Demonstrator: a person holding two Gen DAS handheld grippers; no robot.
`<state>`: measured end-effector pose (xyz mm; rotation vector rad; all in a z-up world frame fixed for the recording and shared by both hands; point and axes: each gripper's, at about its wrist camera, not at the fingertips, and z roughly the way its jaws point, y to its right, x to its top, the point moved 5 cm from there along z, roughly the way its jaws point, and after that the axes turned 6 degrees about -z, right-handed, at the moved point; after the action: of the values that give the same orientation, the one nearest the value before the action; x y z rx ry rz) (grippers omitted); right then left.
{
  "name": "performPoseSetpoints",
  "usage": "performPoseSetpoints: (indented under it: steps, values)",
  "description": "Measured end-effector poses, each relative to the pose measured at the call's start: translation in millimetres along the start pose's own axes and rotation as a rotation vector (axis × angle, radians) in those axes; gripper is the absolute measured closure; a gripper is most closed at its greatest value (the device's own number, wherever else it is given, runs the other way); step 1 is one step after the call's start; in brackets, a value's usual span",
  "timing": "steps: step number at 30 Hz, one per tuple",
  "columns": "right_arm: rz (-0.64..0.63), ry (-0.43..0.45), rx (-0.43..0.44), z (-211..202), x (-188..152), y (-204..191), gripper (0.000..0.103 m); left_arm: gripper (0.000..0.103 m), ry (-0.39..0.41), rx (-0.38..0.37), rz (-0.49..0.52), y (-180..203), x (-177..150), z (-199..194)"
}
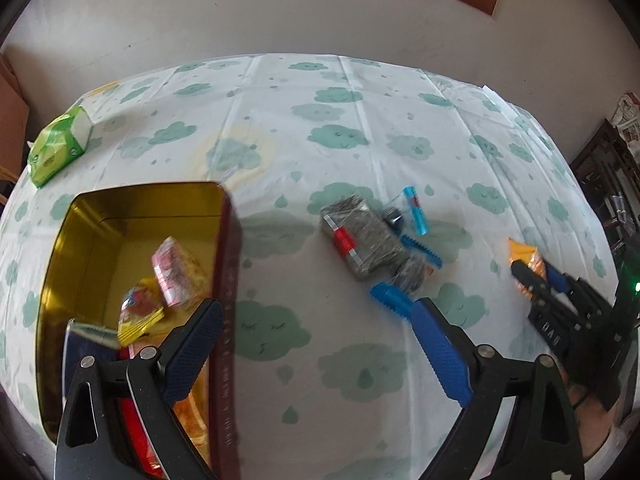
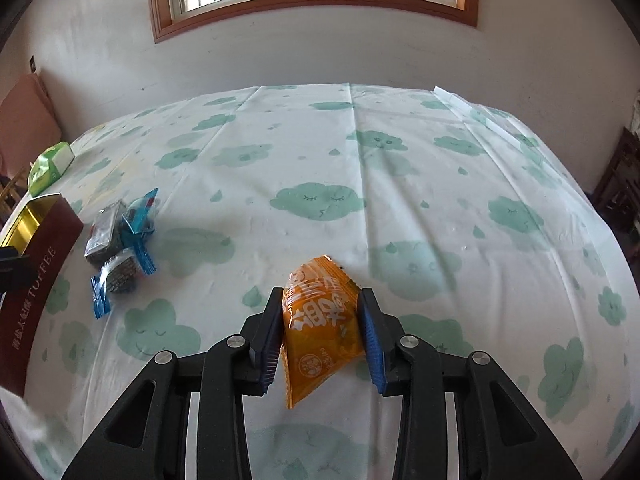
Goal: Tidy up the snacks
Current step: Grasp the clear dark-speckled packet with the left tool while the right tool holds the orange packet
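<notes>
My right gripper [image 2: 320, 300] is shut on an orange snack packet [image 2: 320, 320] just above the cloud-print tablecloth; it also shows at the right of the left wrist view [image 1: 528, 276]. My left gripper [image 1: 316, 312] is open and empty, its left finger over the rim of a gold-lined red tin [image 1: 224, 264]. The tin holds several snack packets [image 1: 176, 276]. A grey-and-red packet [image 1: 360, 236] and blue-ended packets [image 1: 404, 280] lie in a cluster on the cloth; the cluster shows at the left of the right wrist view [image 2: 120, 248], beside the tin [image 2: 36, 280].
A green tissue pack [image 1: 60, 144] lies at the table's far left edge, also in the right wrist view [image 2: 50, 166]. A wall with a wood-framed window [image 2: 312, 0] stands behind the table. Dark furniture [image 1: 612, 184] stands at the right.
</notes>
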<state>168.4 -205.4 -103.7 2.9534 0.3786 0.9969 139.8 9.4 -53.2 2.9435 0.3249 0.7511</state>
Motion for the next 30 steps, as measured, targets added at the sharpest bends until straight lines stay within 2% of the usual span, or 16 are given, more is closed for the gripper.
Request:
performPoseSetpoints:
  steps: [6,11,15,22,24,26,29,30]
  values:
    - [0.006,-0.004,0.011,2.2,-0.8,3.2,0.064,0.014,-0.062,-0.012,-0.056,10.6,19.9,20.6]
    - [0.031,-0.008,0.041,3.7,-1.8,5.2,0.062,0.025,-0.131,-0.018,-0.138,13.4,34.1,42.7]
    - [0.036,-0.007,0.047,3.5,-2.2,5.1,0.062,0.034,-0.155,-0.004,-0.164,14.2,37.2,54.9]
    - [0.043,-0.006,0.056,3.5,-2.5,5.0,0.062,0.035,-0.18,-0.006,-0.169,19.6,42.6,69.1]
    - [0.044,-0.006,0.058,3.4,-2.5,4.7,0.061,0.043,-0.181,-0.013,-0.167,20.3,42.6,70.5]
    - [0.044,-0.006,0.057,3.6,-2.4,5.0,0.061,0.055,-0.19,-0.03,-0.151,22.1,41.1,71.8]
    - [0.044,-0.006,0.057,3.7,-2.4,5.1,0.061,0.067,-0.189,-0.039,-0.128,22.3,38.2,67.9]
    - [0.044,-0.006,0.057,3.7,-2.5,4.9,0.061,0.068,-0.188,-0.029,-0.117,22.0,37.6,66.6]
